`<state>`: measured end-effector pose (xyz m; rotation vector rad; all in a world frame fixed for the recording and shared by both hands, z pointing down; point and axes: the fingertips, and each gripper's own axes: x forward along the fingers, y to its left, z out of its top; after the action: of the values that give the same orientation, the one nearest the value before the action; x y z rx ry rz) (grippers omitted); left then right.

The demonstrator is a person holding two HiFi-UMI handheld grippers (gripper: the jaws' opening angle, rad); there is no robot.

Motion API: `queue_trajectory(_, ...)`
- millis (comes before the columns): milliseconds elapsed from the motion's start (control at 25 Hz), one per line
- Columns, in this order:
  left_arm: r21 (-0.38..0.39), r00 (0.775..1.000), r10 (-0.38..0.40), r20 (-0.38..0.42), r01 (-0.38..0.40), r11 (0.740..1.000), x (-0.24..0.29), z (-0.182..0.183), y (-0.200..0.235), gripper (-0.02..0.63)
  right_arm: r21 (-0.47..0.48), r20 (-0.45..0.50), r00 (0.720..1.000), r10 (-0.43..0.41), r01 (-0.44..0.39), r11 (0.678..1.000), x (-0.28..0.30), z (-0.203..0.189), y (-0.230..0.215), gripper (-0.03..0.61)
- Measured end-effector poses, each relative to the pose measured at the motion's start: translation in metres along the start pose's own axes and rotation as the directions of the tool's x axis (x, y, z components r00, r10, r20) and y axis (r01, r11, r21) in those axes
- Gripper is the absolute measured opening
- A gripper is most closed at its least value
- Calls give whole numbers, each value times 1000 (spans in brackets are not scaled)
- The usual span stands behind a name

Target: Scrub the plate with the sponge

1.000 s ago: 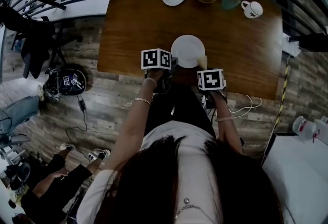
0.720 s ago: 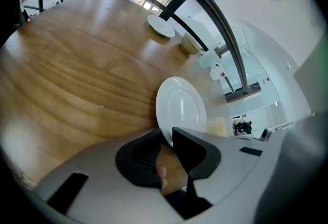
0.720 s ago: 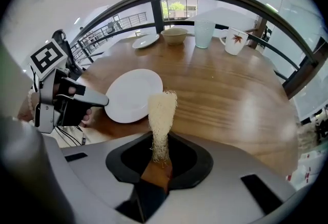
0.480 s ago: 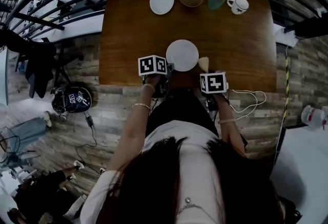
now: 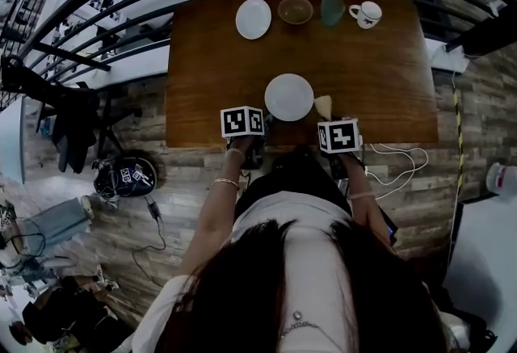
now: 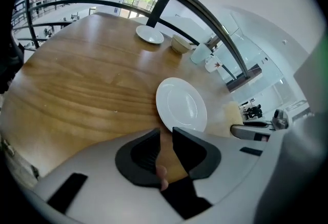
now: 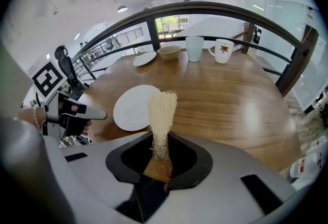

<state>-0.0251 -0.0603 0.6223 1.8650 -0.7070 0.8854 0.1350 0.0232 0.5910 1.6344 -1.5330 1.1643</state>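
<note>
Lifted off the plate's point(image 5: 289, 97) edge, the sponge point(image 7: 162, 115) now hangs just right of it.
Right tool point(image 7: 160, 159) pinches the sponge upright, with the plate flat on the surface point(image 5: 380, 77) to its left. Left tool point(image 6: 164, 138), slightly open and empty, waits at the near rim.

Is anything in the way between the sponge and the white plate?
Nothing visible. The sponge, clamped in the right gripper, is just right of the plate, with only bare table between them.
</note>
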Motion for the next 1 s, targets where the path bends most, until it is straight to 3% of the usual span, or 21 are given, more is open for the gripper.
queue_trajectory(480,209,982,17,190,-58,976,-54,28,-38,75,34,159,987,3,-8,999,-37,29,6,98)
queue_trajectory(760,341,972,-45,231,-38,939,-75,40,-68,75,40,212,977,-11,3,999,-57,39,10,98)
queue_trajectory(1000,422,947,-79,310,-62,905,-98,50,-93,75,13,328,944,-30,27,1000,-78,64,13,97)
